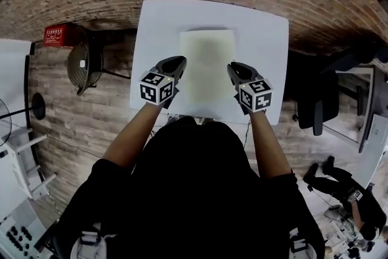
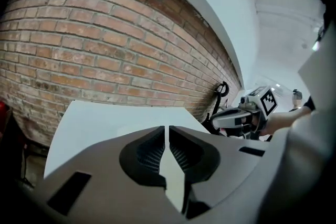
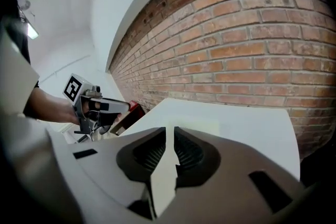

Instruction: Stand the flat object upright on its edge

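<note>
Between the fingertips (image 1: 177, 62) (flat): pale sheet (image 1: 208, 67)

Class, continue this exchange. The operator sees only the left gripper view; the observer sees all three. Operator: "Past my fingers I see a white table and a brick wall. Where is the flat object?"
Observer: The head view shows the pale sheet lying flat in the middle of the white table.
Operator: Where do the grippers stand?
Observer: The left gripper is by its left edge, the right gripper by its right edge.
Operator: Is the right one open?
Observer: The right gripper view shows its fingers slightly apart, nothing between them.
</note>
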